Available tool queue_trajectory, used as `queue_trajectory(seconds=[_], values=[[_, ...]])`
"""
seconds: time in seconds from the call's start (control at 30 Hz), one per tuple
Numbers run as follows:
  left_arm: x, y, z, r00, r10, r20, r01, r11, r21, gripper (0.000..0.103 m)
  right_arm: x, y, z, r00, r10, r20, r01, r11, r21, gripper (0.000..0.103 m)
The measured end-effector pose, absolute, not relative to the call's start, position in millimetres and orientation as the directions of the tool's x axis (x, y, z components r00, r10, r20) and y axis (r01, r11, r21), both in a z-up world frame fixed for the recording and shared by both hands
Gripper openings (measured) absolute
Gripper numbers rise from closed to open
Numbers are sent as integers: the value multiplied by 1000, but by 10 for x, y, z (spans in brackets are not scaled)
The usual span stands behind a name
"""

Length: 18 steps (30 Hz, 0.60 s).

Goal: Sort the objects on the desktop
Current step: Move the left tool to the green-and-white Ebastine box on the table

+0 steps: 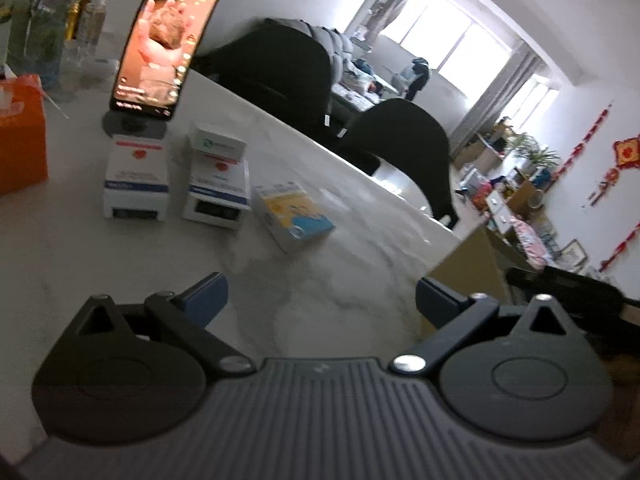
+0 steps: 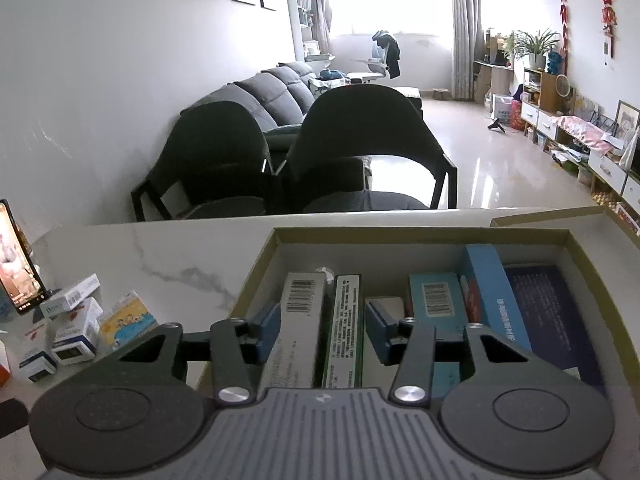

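- Several small boxes are already stood inside the cardboard box [image 2: 420,236].
- Left of it, on the marble desk [image 2: 168,256], four medicine packs [image 1: 216,184] are left beside the phone [image 1: 168,40].
- The right tongs [image 2: 320,328] are parted around a grey pack [image 2: 298,308] and a green pack [image 2: 346,320], gripping nothing.
- The left tongs [image 1: 320,300] are spread wide, empty.
- Beyond the cardboard box, chairs [image 2: 360,140] and a sofa are seen.

The bench [image 1: 360,280] is white marble with grey veins; the tissue box [image 1: 20,140] is orange; one carton [image 1: 294,212] is yellow and blue; the tray [image 2: 256,264] is tan outside, white inside; a box [image 2: 347,328] inside is green.
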<state>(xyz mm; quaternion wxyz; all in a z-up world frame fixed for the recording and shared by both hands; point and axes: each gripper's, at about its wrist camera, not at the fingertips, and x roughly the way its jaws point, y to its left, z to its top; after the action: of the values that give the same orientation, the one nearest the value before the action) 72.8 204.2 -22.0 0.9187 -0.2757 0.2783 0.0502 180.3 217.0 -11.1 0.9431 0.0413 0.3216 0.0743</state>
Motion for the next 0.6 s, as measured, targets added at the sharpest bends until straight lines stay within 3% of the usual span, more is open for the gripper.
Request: queue_trajectory(seconds=[0.6], values=[[1400, 2402, -384, 793, 137, -594, -413, 838, -358, 102, 1543, 1890, 142, 803, 274, -529, -150, 952, 266, 75]])
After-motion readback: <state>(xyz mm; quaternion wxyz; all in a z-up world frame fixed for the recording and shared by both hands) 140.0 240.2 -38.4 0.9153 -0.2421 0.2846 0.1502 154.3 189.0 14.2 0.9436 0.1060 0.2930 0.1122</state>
